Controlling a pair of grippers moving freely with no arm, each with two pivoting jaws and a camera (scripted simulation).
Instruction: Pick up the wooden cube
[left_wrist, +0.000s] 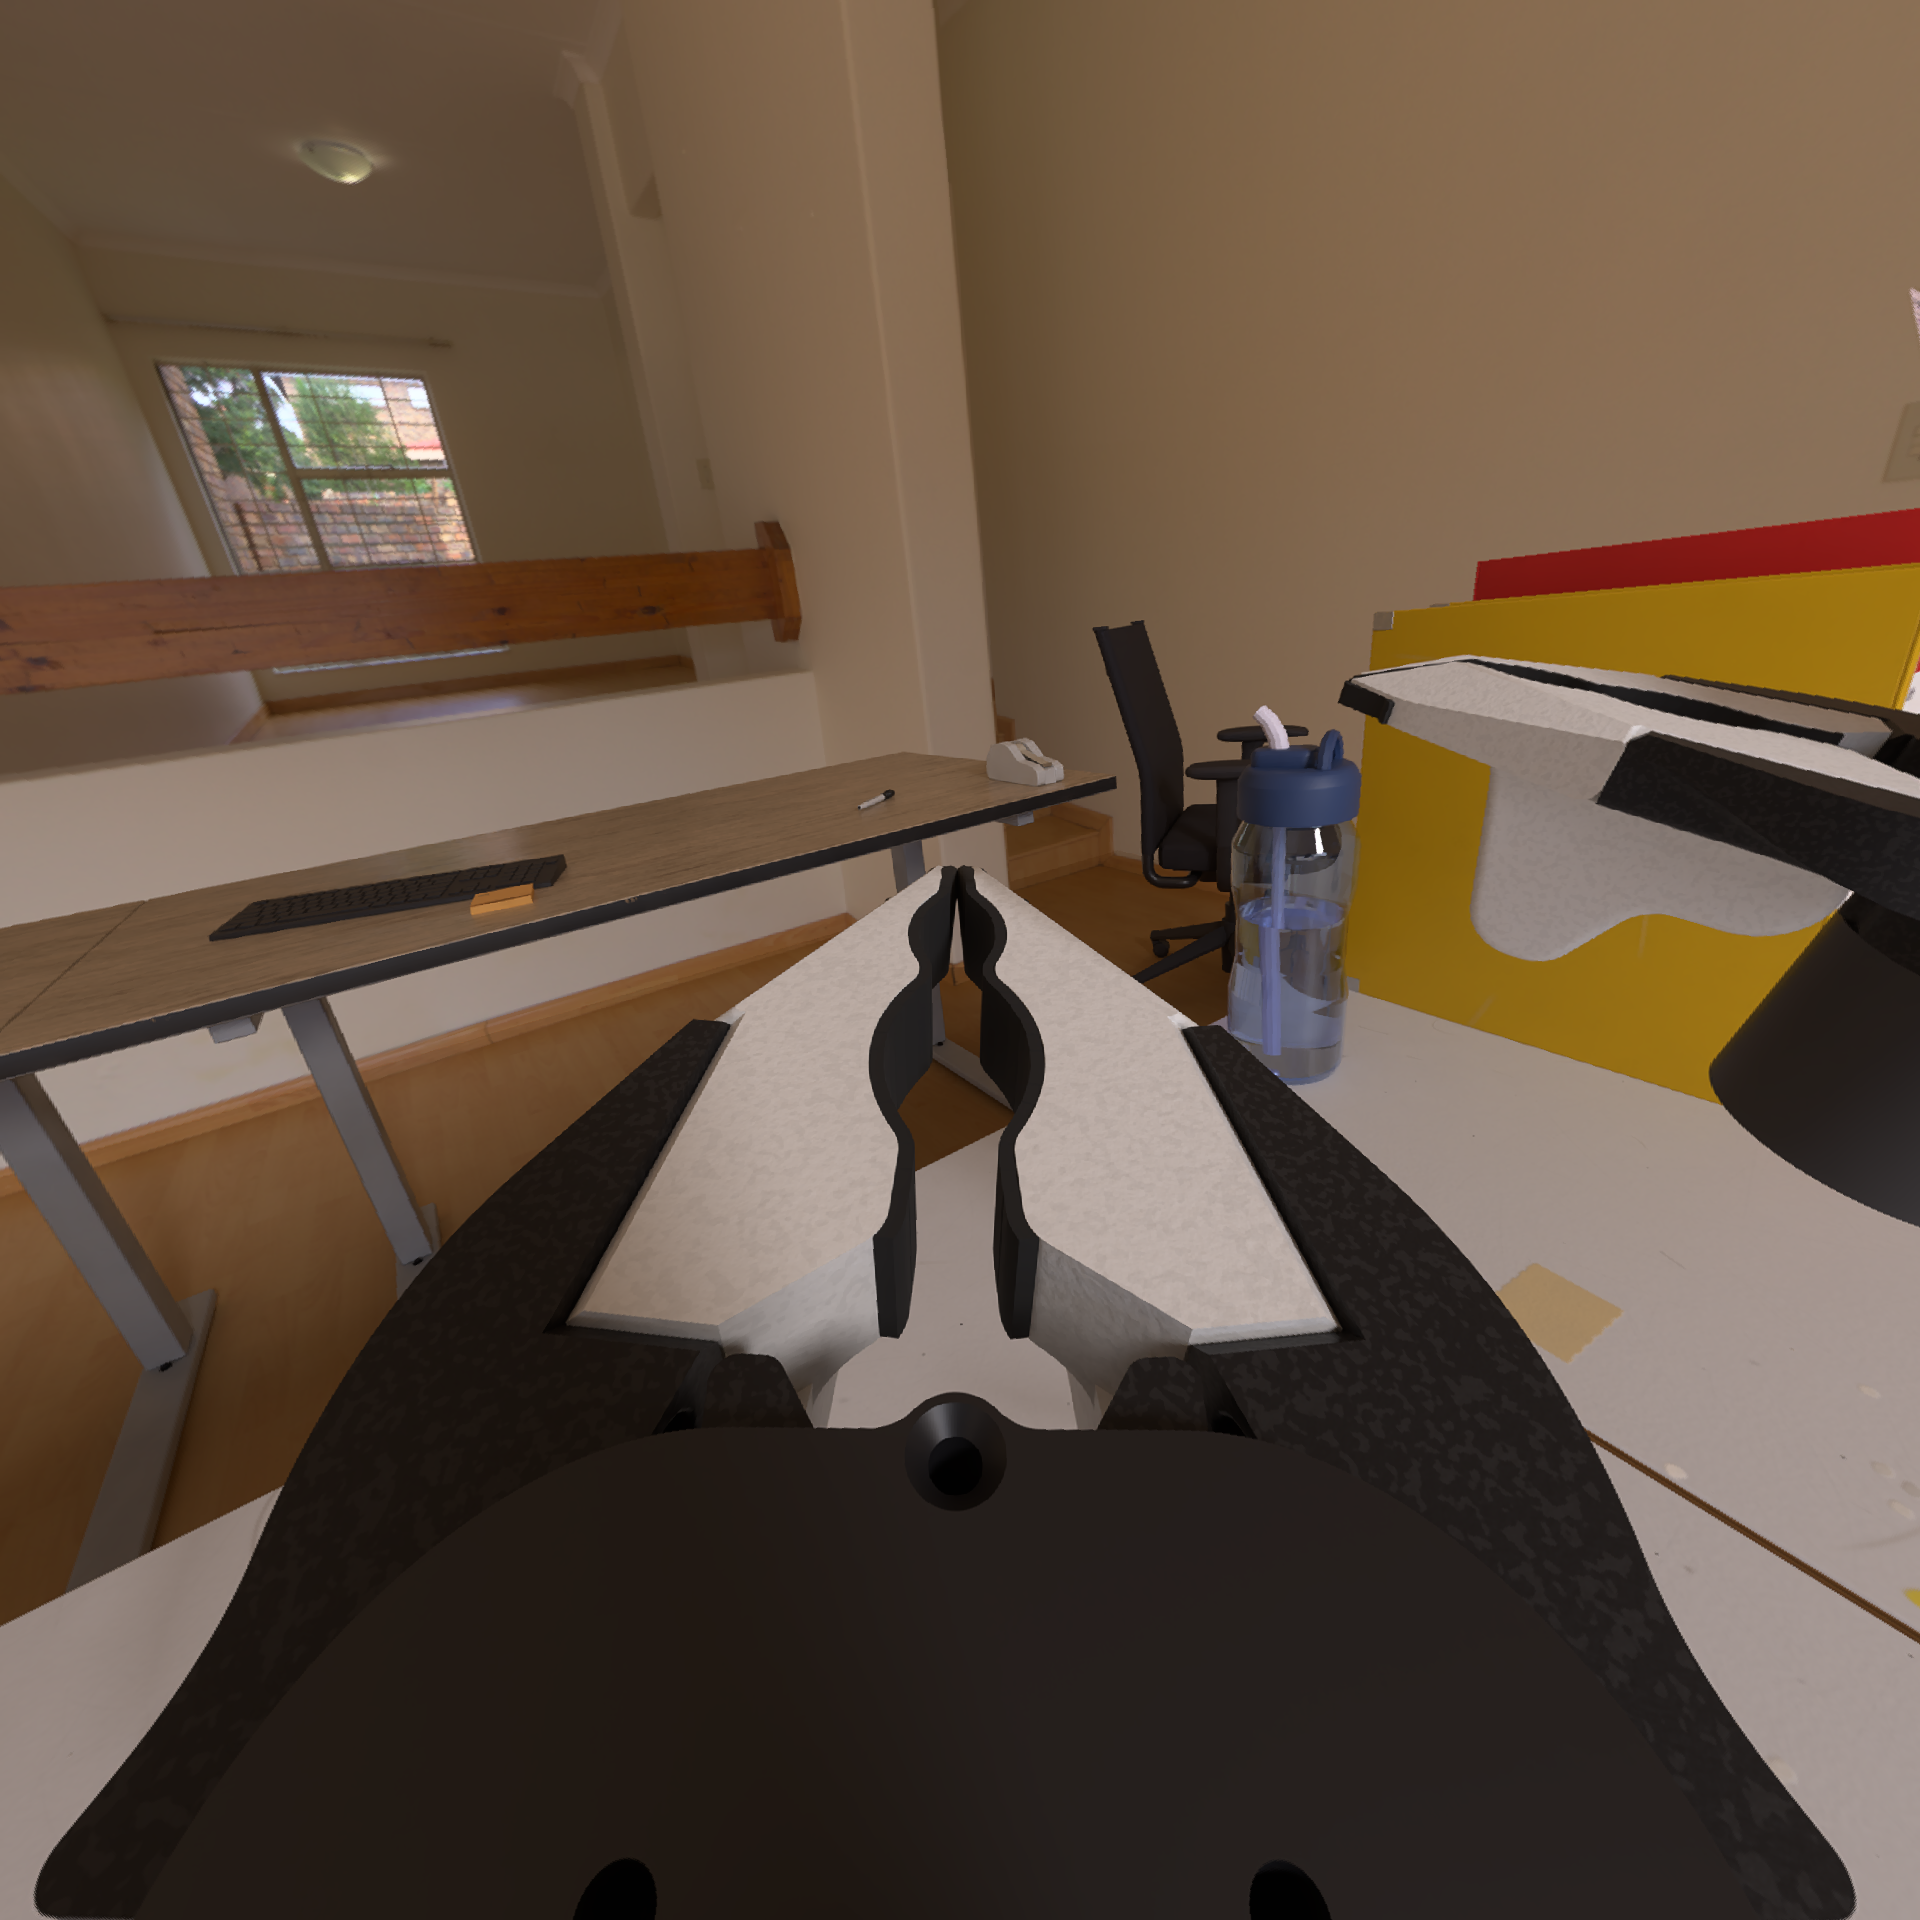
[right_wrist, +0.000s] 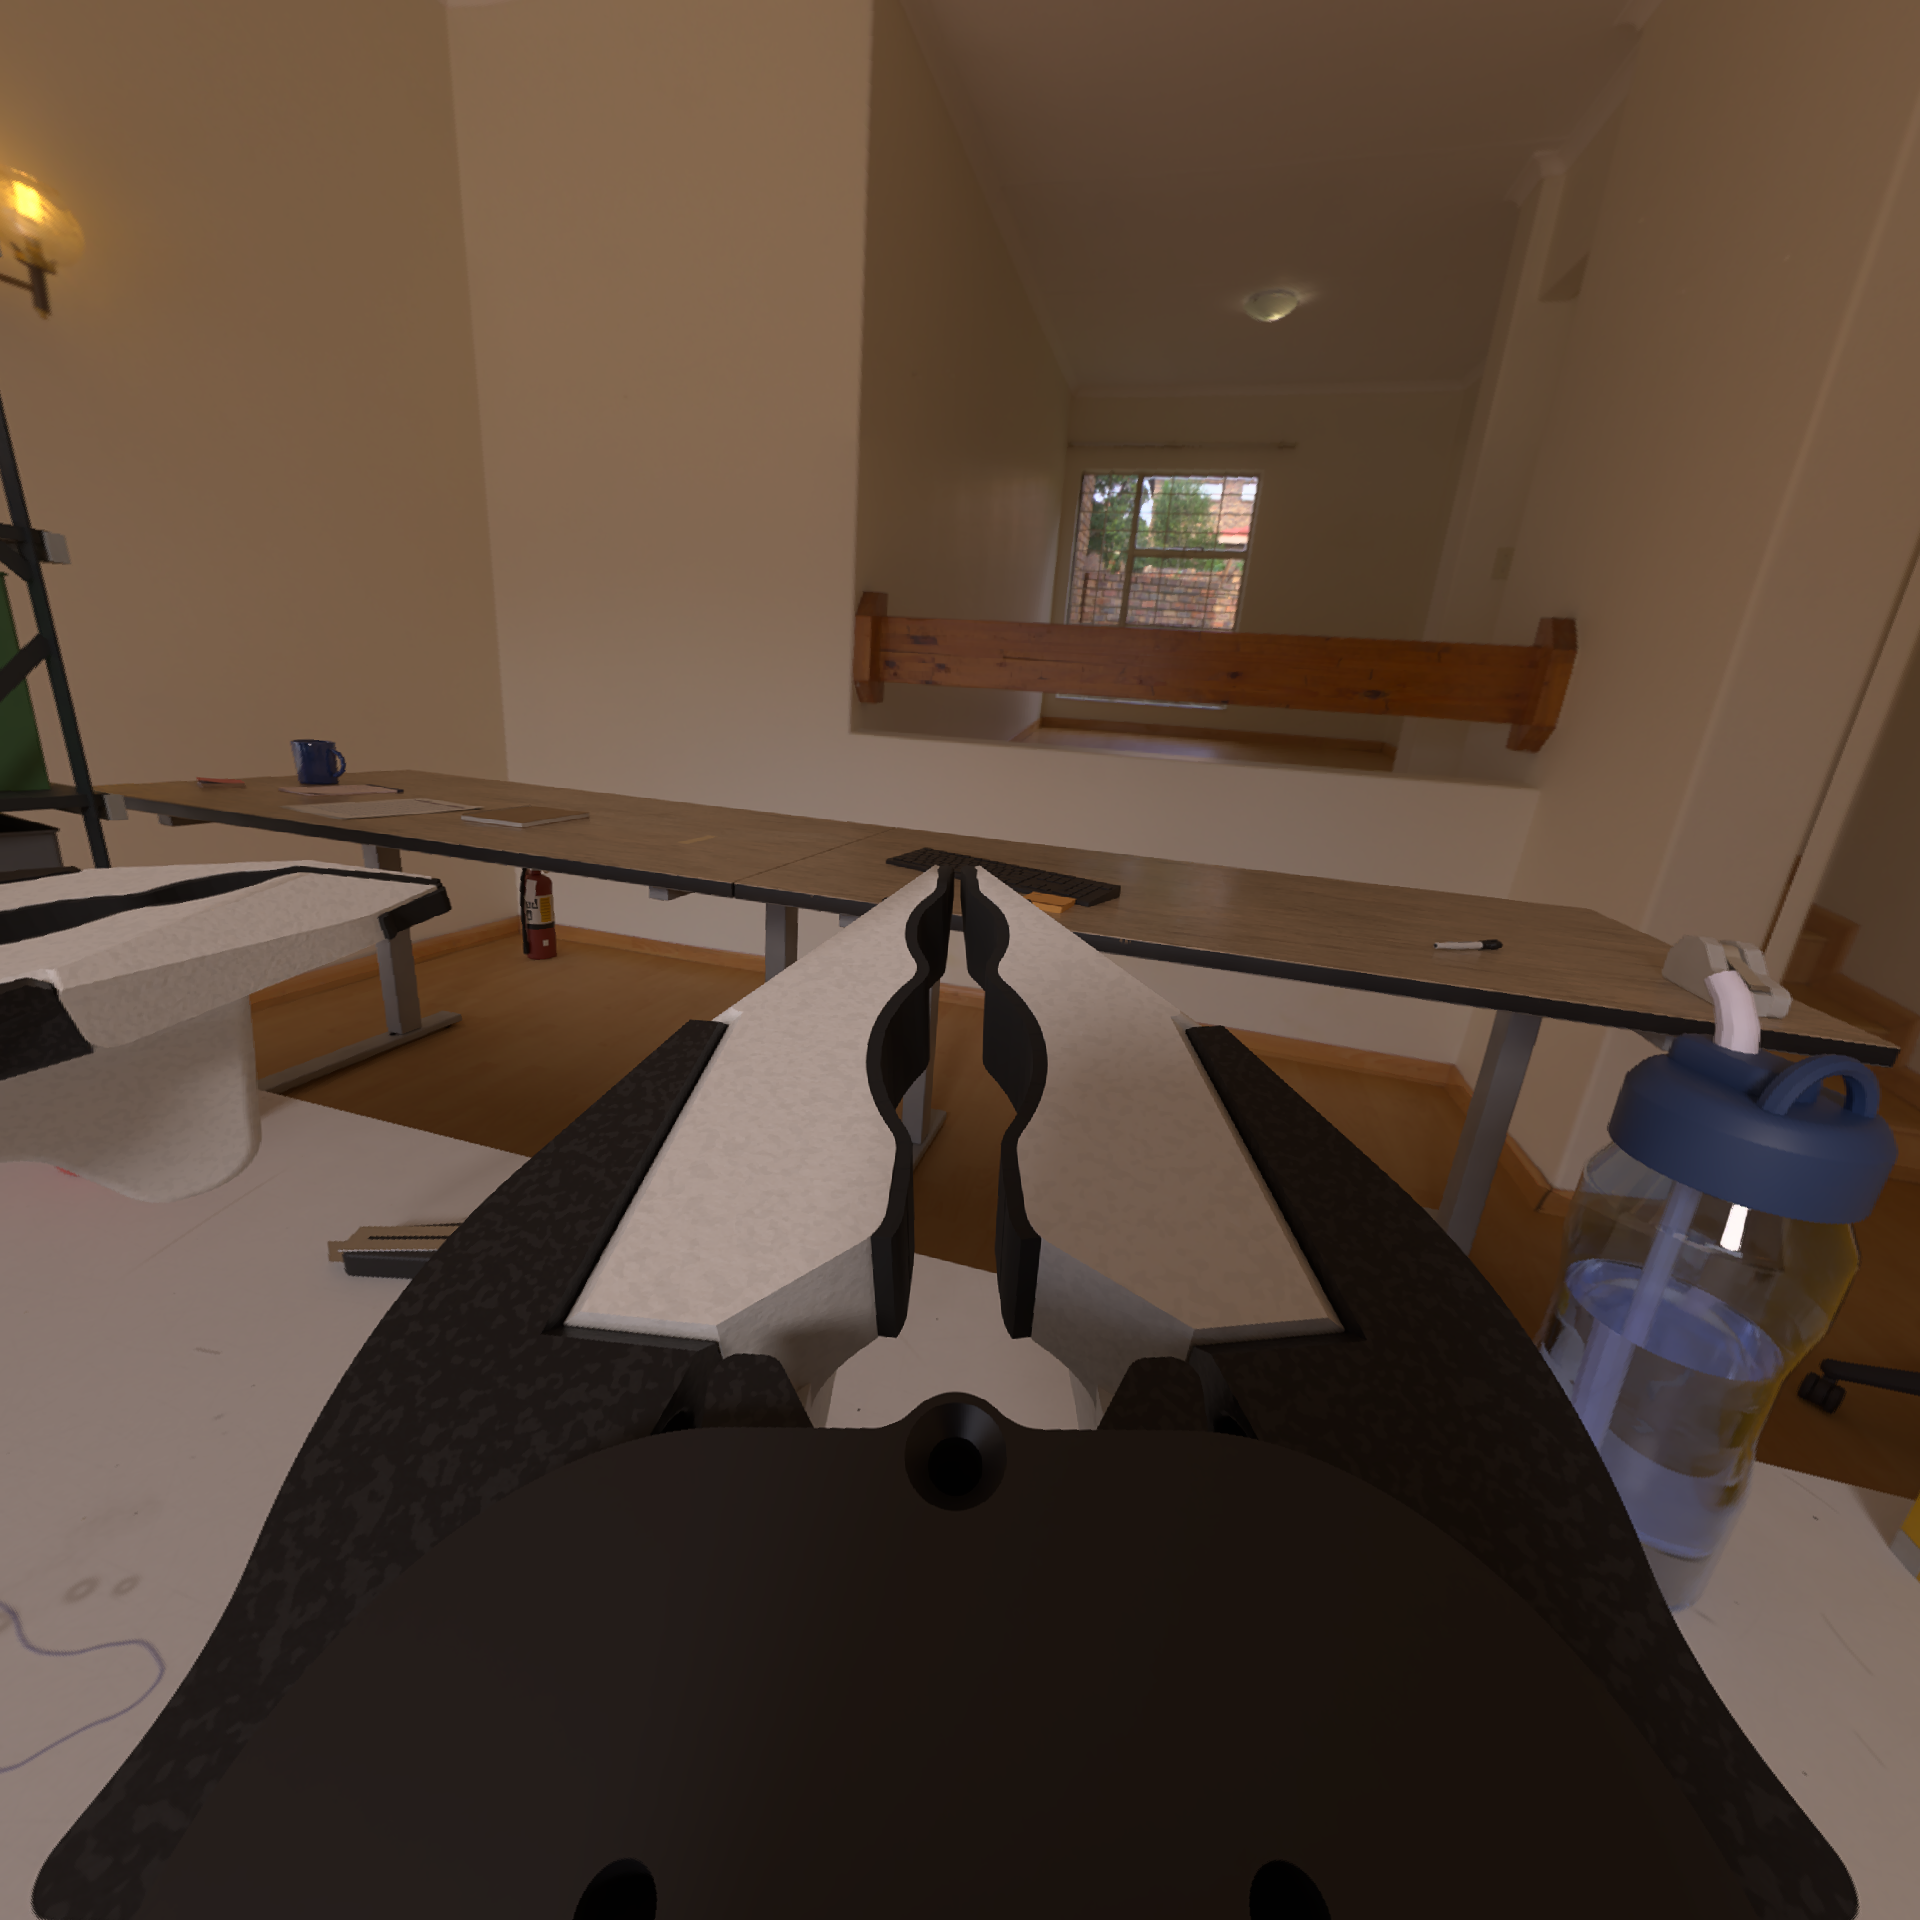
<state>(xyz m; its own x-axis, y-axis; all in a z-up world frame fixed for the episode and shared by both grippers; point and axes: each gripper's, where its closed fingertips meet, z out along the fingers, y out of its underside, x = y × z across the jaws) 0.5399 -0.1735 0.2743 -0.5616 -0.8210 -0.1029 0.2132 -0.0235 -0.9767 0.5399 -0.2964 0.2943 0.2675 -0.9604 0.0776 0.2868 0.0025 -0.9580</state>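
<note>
Bottle (right_wrist: 1704, 1320) beside closed right gripper (right_wrist: 957, 878)

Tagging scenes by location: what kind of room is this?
Likely an office or workroom: a long desk holding a keyboard, a black swivel chair, and a marker. A water bottle stands on the white table.

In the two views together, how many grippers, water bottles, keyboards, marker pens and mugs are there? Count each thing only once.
grippers: 2 (left gripper, right gripper)
water bottle: 1
keyboard: 1
marker pen: 1
blue mug: 1
Total: 6
</note>
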